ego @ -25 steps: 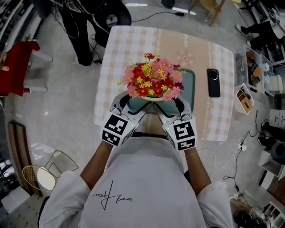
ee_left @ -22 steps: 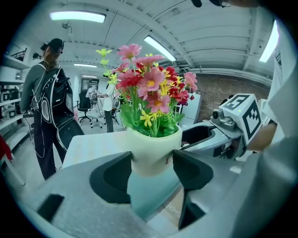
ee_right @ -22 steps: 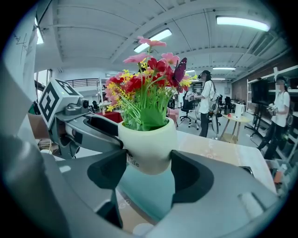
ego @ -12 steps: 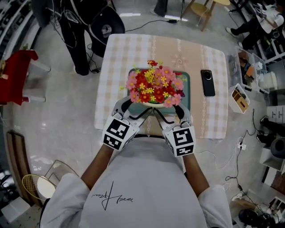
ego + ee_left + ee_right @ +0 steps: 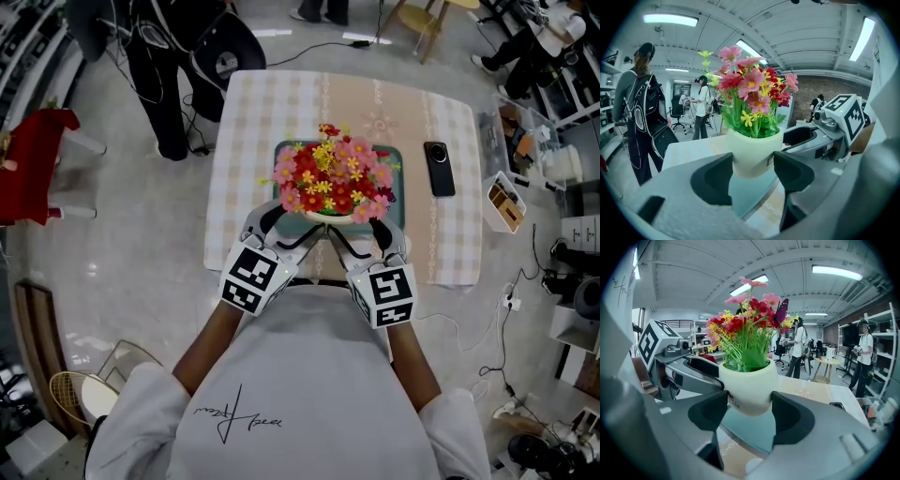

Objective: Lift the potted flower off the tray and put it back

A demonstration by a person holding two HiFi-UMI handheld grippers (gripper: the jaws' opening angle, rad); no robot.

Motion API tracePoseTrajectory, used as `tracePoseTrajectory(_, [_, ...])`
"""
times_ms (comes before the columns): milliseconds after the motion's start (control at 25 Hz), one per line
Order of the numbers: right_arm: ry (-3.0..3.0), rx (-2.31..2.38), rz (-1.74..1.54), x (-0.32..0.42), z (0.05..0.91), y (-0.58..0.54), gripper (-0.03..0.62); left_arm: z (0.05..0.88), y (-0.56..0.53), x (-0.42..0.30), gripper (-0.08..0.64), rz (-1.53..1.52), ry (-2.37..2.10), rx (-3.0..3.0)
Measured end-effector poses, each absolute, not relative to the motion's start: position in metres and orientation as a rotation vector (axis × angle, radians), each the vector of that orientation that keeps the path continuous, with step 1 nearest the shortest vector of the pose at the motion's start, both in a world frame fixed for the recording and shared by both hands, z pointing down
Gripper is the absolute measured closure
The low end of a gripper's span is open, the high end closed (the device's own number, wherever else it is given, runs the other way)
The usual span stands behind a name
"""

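The potted flower (image 5: 333,180) is a white pot (image 5: 754,150) filled with red, pink and yellow blooms. It hangs over the teal tray (image 5: 395,157), apparently a little above its surface (image 5: 750,430). My left gripper (image 5: 281,221) is shut on the pot's left side and my right gripper (image 5: 362,225) on its right side (image 5: 747,389). In both gripper views the dark pads press against the pot's wall. From the head view the blooms hide the pot and most of the tray.
The tray lies on a checked tablecloth (image 5: 281,103). A black phone (image 5: 439,169) lies to the right of the tray. People stand beyond the table's far left corner (image 5: 164,84), and a box of small items (image 5: 506,202) sits off the right edge.
Both grippers have kept their hold on the pot. The pot has shifted slightly farther in over the tray, and the head camera has moved a little.
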State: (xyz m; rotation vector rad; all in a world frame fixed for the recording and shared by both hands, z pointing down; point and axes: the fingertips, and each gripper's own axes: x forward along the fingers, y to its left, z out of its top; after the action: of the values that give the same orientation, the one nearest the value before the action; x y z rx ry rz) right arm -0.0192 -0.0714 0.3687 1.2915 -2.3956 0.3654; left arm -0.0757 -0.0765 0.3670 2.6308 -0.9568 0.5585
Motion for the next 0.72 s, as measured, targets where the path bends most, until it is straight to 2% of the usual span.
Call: tracePoseTrajectory(720, [-2.369,1.324,0.386,-0.007,0.375,-0.071,0.29,0.366,-0.078,-0.061,0.285,0.626,-0.964,2.692])
